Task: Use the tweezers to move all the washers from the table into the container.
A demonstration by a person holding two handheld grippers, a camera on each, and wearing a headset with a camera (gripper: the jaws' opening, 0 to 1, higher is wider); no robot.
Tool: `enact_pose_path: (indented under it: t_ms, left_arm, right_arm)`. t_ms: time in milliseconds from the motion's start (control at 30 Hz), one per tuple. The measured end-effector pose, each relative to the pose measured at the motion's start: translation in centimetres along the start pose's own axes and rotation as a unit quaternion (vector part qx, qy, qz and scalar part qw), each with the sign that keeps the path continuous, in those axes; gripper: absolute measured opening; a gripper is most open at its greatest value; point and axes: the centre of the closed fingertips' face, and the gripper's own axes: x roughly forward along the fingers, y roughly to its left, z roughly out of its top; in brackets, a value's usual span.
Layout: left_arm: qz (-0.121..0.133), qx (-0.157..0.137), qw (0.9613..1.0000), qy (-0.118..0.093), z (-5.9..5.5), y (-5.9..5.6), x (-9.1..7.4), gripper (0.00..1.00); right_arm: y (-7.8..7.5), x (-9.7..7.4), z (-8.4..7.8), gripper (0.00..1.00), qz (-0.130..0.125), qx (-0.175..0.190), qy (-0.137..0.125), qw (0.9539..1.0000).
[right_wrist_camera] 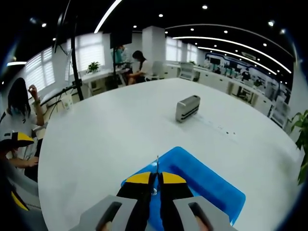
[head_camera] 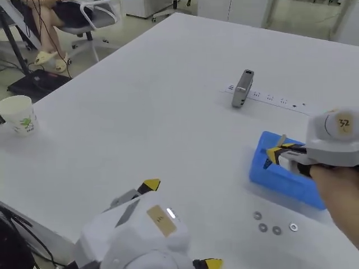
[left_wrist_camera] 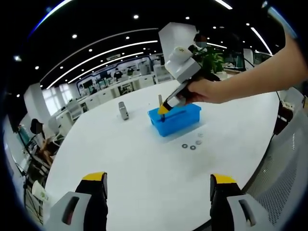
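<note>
Several small metal washers (head_camera: 275, 227) (left_wrist_camera: 191, 144) lie on the white table just in front of a blue container (head_camera: 283, 178) (left_wrist_camera: 175, 118) (right_wrist_camera: 204, 185). My right gripper (head_camera: 276, 152) (left_wrist_camera: 164, 109) (right_wrist_camera: 154, 178) hovers over the container's near-left end, shut on thin tweezers (head_camera: 282, 139) (right_wrist_camera: 157, 166) that point down into it. Whether the tweezers hold a washer is too small to tell. My left gripper (head_camera: 180, 224) (left_wrist_camera: 158, 178) is open and holds nothing, low over the table well short of the washers.
A silver metal box (head_camera: 243, 88) (left_wrist_camera: 124, 110) (right_wrist_camera: 187, 107) stands beyond the container, with a row of tiny parts (head_camera: 275, 100) beside it. A paper cup (head_camera: 19, 115) sits near the table's left edge. Office chairs and people are off the far side.
</note>
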Motion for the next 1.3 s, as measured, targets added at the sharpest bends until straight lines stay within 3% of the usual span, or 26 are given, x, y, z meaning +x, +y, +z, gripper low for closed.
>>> enact_pose_path:
  t_ms: [167, 367, 500, 633, 967, 1300]
  left_arm:
    - [0.002, 0.002, 1.0, -0.001, 0.0, 0.1, 0.0, 0.9]
    - [0.005, 0.006, 1.0, -0.002, 0.1, 0.1, -0.1, 0.91]
    - [0.005, 0.007, 1.0, -0.005, 0.2, 0.0, -0.1, 0.91]
    - [0.014, 0.007, 0.9999, -0.007, 0.2, 0.4, -0.2, 0.91]
    - [0.018, 0.005, 0.9998, -0.009, 0.2, 0.5, -0.3, 0.91]
    - [0.031, 0.006, 0.9994, -0.017, 0.5, 0.9, -0.4, 0.95]
  right_arm:
    - [0.1, -0.9, 0.6, 0.02, -0.005, -0.002, -0.005, 1.0]
    - [-0.2, -3.3, 1.7, 0.02, -0.015, 0.006, -0.028, 0.9995]
    - [0.7, -4.9, 2.8, 0.02, 0.007, 0.04, -0.058, 0.9975]
    - [1.0, -6.4, 2.7, 0.02, 0.009, 0.049, -0.07, 0.9963]
    - [3.2, -7.7, 0.1, 0.02, 0.028, 0.057, -0.061, 0.9961]
    - [5.6, -6.9, -2.9, 0.02, 0.049, 0.053, -0.028, 0.997]
